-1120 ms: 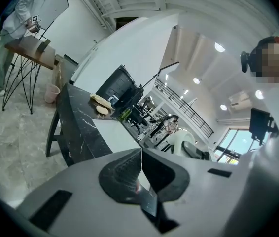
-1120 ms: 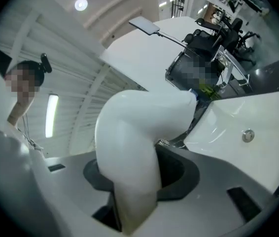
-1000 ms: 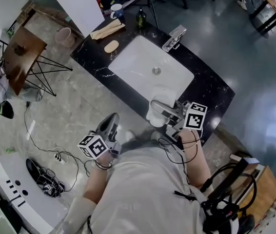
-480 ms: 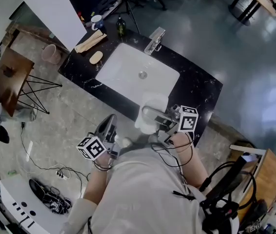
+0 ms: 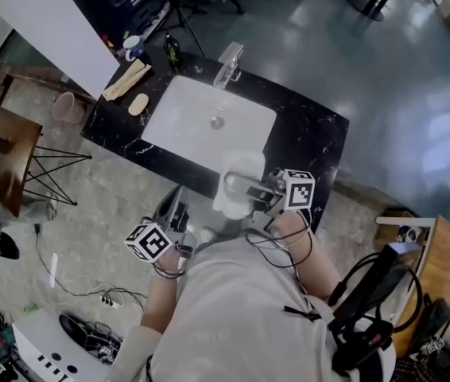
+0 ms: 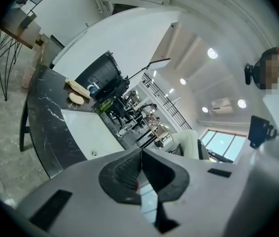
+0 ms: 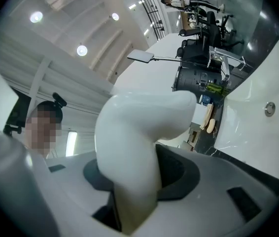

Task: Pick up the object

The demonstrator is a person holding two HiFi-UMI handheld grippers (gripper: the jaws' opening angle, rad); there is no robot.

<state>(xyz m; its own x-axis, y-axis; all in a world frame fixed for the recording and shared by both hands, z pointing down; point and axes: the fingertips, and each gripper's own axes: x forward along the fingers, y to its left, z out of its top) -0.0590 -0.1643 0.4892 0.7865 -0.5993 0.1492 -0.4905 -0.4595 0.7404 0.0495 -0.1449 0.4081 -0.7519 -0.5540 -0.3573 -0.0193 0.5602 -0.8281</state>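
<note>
Right gripper point(image 7: 138, 184) clamped on white curved object point(image 7: 142, 125); in head view the object sits over the counter's point(image 5: 314, 138) near edge, by the sink point(image 5: 185, 122). Left gripper point(image 6: 140, 168) jaws pressed together, nothing between, held over the floor point(image 5: 90, 213).

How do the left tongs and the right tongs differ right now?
The left tongs are shut with nothing between them; the right tongs are clamped on a white curved object. In the head view the right tongs sit over the front edge of the black counter; the left tongs sit short of it. Both carry a marker cube.
</note>
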